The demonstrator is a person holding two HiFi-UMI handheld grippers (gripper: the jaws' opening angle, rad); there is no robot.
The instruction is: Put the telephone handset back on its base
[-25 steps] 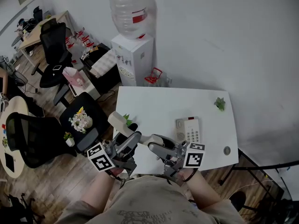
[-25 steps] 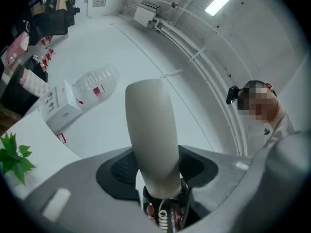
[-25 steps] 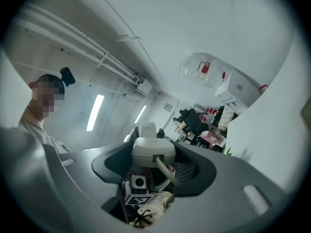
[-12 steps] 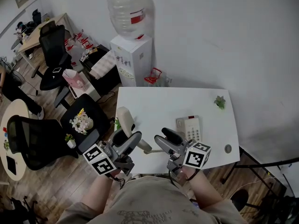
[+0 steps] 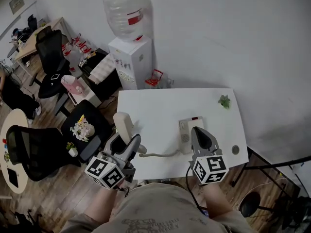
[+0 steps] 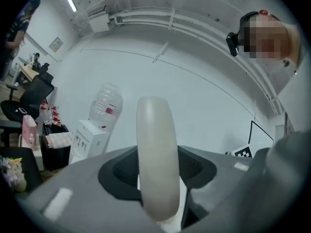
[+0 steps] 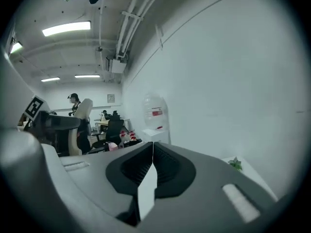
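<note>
Far left, at 9 o'clock: black office chair (image 5: 29, 147) on the wood floor. A bunch of flowers (image 5: 82, 127) sits on a dark stool just to its right.

Water dispenser (image 5: 130, 64) with its bottle on top stands against the wall at 11 o'clock, behind the counter's (image 5: 165, 106) back-left corner.

Left gripper (image 5: 124, 143), near the counter's left edge at 7 o'clock: clamped on the cream handset (image 5: 123, 125). In the left gripper view the gripper (image 6: 156, 174) has one jaw against each side of the handset (image 6: 154, 144), which stands upright between them. The handset rises toward 12 o'clock, clear of the counter top. It is well apart from its base, at roughly the base's 9 o'clock.

Cord (image 5: 158, 154) trails from under the handset across the counter's front, toward 3 o'clock, to the base.

Telephone base (image 5: 186, 130): flat on the counter, right of centre, cradle side showing and bare.

Right gripper (image 5: 197, 130): over the base's right half, covering the keypad; cannot tell whether it touches. In the right gripper view the gripper (image 7: 152, 154) has its jaws pressed together at the tips, nothing held.

Small green plant (image 5: 224, 101) at the counter's back-right corner, at 1 o'clock from the base.
</note>
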